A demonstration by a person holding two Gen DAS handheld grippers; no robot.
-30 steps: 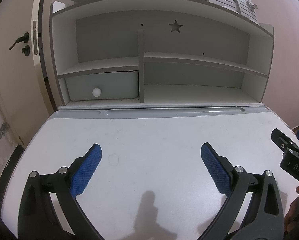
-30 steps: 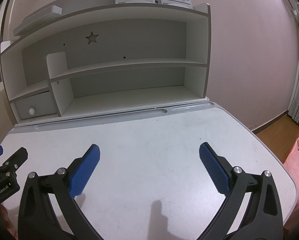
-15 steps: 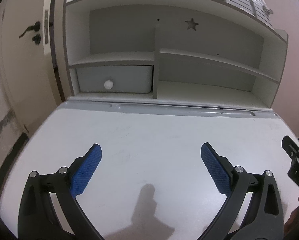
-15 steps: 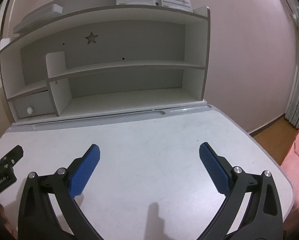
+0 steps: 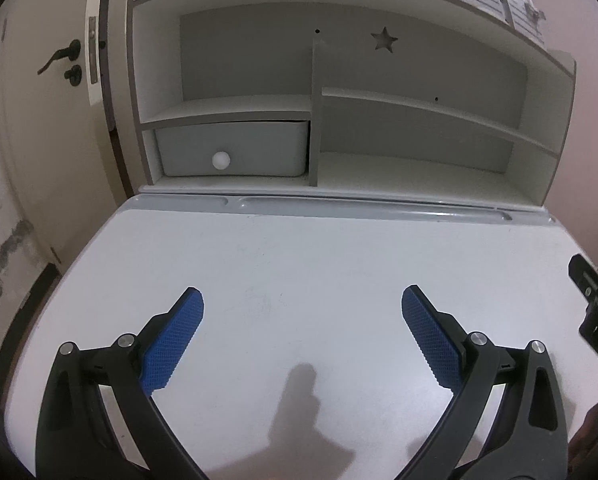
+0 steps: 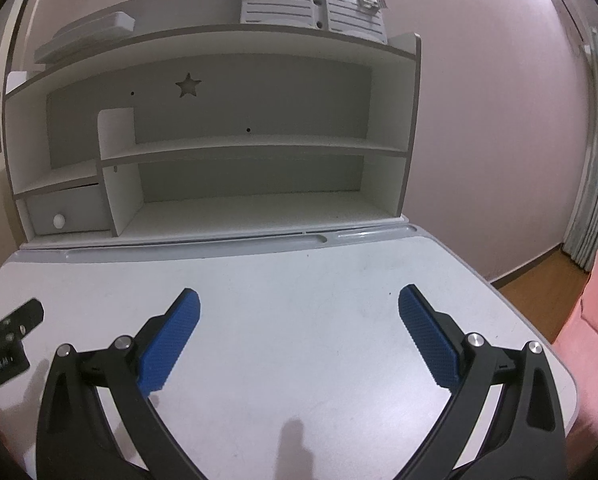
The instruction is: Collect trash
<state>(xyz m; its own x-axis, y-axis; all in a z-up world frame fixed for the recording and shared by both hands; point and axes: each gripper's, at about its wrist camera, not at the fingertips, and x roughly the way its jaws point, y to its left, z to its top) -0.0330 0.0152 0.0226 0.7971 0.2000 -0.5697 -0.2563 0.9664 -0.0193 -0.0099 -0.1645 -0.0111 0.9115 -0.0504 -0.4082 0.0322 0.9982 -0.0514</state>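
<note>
Left wrist view: left gripper (image 5: 302, 316) and right gripper (image 6: 298, 314) spread apart, empty; desk (image 5: 319, 248) at 12 o'clock shows no trash; collection apparently unstarted or complete.

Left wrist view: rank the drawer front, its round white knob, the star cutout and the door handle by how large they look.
1. Drawer front, clearly largest.
2. Door handle and star cutout: about alike; the fisheye edge and differing distance make ranking unsure.
3. White knob, slightly smaller than those two.
</note>
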